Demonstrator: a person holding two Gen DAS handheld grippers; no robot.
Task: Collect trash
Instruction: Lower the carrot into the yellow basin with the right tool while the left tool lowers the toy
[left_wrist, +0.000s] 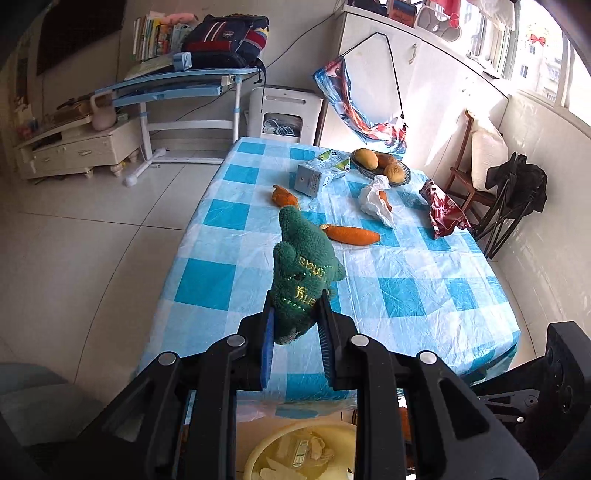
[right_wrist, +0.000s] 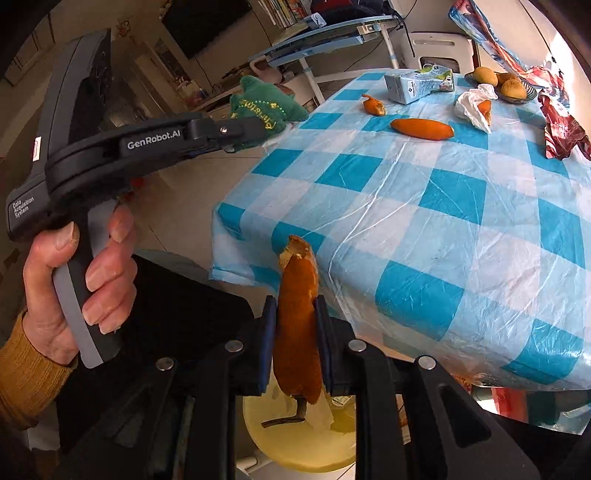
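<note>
We've got the orange peel (right_wrist: 298, 325) pinched upright in our right hand-held gripper (right_wrist: 295, 332), hanging over the yellow bin (right_wrist: 295, 443). Left hand-held gripper (left_wrist: 295, 325) is clamped on a green plush (left_wrist: 301, 266) above the counter (left_wrist: 406, 288) edge.

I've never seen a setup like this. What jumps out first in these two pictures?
Probably the left gripper, clamped on a green plush toy above the near edge of the blue-checked table. Next, the right gripper pinching an orange peel right over a yellow bin on the floor. More orange peels and a crumpled red wrapper lie further back on the table.
</note>
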